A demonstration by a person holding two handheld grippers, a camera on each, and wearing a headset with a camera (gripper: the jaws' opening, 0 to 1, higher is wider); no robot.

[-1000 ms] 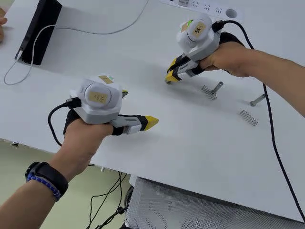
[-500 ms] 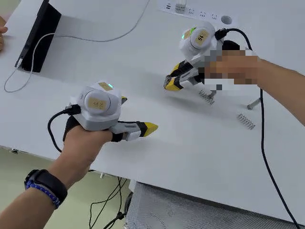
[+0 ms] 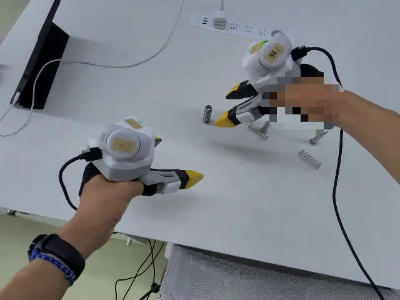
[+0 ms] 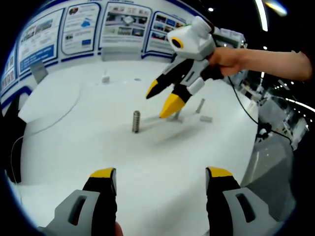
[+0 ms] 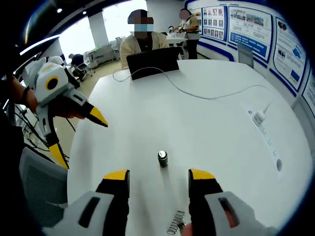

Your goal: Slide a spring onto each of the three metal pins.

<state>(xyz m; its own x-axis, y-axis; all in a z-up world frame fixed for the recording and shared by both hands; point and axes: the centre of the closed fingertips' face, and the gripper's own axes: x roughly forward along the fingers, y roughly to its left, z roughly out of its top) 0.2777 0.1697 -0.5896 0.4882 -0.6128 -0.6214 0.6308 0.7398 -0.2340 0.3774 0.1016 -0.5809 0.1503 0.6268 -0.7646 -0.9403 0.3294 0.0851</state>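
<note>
A metal pin with a spring on it [image 3: 207,114] stands upright on the white table [image 3: 250,206], just left of my right gripper [image 3: 226,109], which is open and apart from it. The same pin [image 5: 163,158] sits beyond the right gripper's [image 5: 158,177] spread jaws. My left gripper [image 3: 190,179] hovers near the front edge, open and holding nothing. Its own view has the pin [image 4: 136,121] ahead of the left gripper [image 4: 161,174]. A loose spring [image 3: 255,131] lies by a second pin [image 3: 265,127]. Another spring [image 3: 309,159] and a third pin [image 3: 317,136] lie further right.
A white power strip [image 3: 231,25] lies at the table's far edge. A black device [image 3: 37,62] with a white cable [image 3: 125,62] is at the far left. The table's front edge [image 3: 206,247] runs close below my left hand. A person [image 5: 142,44] sits behind a laptop across the table.
My right gripper has opened and let go of the pin with its spring, which now stands alone on the table. The left gripper has kept its place; the head camera has shifted.
</note>
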